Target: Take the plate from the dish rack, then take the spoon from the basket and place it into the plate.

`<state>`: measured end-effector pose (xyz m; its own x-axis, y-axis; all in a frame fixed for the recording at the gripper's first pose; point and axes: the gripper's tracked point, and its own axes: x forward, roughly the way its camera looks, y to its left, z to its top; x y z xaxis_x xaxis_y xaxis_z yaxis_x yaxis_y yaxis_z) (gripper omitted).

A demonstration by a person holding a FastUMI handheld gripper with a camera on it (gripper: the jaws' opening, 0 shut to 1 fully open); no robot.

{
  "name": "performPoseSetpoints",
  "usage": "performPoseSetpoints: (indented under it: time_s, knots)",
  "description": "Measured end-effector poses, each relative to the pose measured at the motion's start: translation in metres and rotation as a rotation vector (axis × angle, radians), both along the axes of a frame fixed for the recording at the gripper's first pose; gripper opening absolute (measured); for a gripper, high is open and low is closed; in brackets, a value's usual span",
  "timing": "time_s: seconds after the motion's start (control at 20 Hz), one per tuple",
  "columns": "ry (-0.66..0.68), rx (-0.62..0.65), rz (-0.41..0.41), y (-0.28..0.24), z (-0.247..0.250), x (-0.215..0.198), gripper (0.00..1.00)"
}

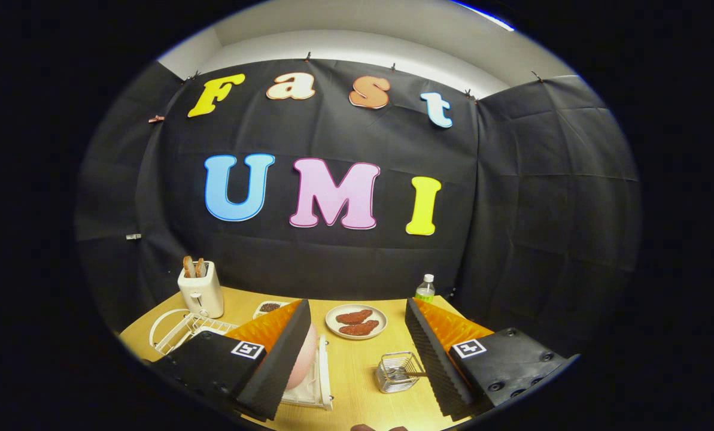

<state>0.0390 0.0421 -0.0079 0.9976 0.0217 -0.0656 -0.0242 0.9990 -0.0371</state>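
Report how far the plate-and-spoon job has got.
Nothing looks done yet. The pale pink round plate stands on edge in the white dish rack, right beside the left finger. The hand-held gripper is open with nothing between its fingers. The spoon lies in the small wire basket by the right finger. Left: lift the plate out, set it on the wooden table, then move the spoon onto it.

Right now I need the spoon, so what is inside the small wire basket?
Inside the small wire basket, a utensil handle pokes toward the open tool's right finger. Its bowl end is blurred behind the wires.
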Motion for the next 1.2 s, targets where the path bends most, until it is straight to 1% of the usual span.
performPoseSetpoints:
  time_s: [0.2,0.35,0.45,0.5,0.55,0.6,0.75,0.8,0.95,1.0,1.05,1.15,1.2]
  knots:
    - [0.114,-0.006,0.023,0.028,-0.034,0.038,0.98]
    - [0.166,-0.088,0.052,0.047,-0.058,0.063,0.98]
    - [0.222,-0.146,0.075,0.055,-0.084,0.075,0.98]
    - [0.254,-0.146,0.086,0.06,-0.097,0.078,0.95]
    - [0.278,-0.138,0.087,0.062,-0.106,0.081,0.96]
    - [0.293,-0.133,0.08,0.062,-0.112,0.084,0.93]
    - [0.328,-0.144,0.039,0.06,-0.129,0.094,0.82]
    - [0.349,-0.139,0.032,0.061,-0.137,0.098,0.74]
    - [0.419,-0.119,0.004,0.06,-0.158,0.104,0.64]
    - [0.439,-0.112,-0.002,0.061,-0.163,0.102,0.56]
    - [0.457,-0.106,-0.009,0.061,-0.167,0.101,0.55]
    - [0.494,-0.091,-0.018,0.062,-0.172,0.098,0.45]
    - [0.526,-0.083,-0.019,0.063,-0.181,0.095,0.38]
